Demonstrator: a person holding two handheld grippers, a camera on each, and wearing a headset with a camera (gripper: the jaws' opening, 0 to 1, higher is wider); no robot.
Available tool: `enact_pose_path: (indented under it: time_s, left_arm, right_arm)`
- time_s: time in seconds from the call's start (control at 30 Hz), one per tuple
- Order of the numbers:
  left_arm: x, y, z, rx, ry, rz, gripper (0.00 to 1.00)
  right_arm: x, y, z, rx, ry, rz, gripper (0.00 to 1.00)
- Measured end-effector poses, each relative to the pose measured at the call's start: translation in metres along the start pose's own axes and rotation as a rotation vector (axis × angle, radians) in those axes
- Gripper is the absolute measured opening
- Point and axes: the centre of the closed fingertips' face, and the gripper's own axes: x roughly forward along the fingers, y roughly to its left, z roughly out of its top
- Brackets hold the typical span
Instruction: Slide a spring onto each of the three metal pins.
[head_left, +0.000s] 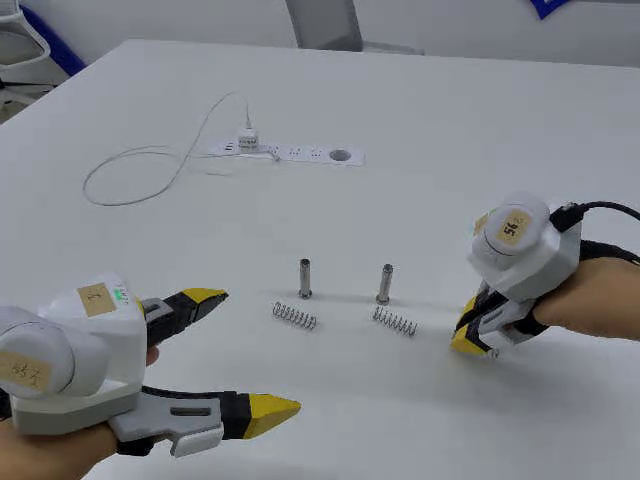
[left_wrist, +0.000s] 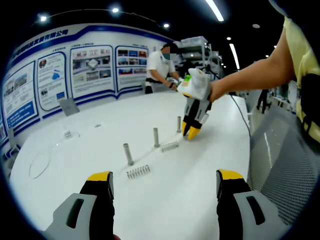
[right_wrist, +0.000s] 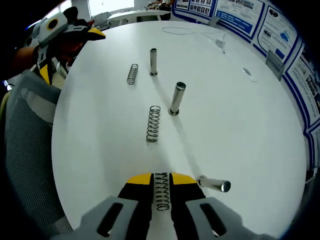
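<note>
Spring (right_wrist: 161, 192) pinched in right hand-held gripper (right_wrist: 161, 179); left hand-held gripper (left_wrist: 164, 176) gapes wide, empty.
Light, soft coil, likely to buckle: hold mid-length, gently, one end free.

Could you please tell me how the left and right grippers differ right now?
The left yellow-tipped gripper is wide open and empty; the right yellow-tipped gripper is shut on a small coiled metal spring. The left points forward above the white table; the right angles down, tips near the tabletop beside a short metal pin. Both have black jaws and pale grey bodies.
</note>
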Motion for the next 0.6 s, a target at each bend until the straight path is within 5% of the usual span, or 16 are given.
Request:
enact_pose_path:
  time_s: [0.4,0.6]
  left_arm:
    - [-0.004,0.004,-0.002,-0.005,0.0,0.007,0.86]
    - [-0.004,0.004,-0.002,-0.002,0.001,0.008,0.86]
  right_arm:
    - [0.002,0.001,-0.001,-0.013,0.024,0.012,0.12]
    - [-0.007,0.0,0.004,0.009,-0.023,-0.003,0.12]
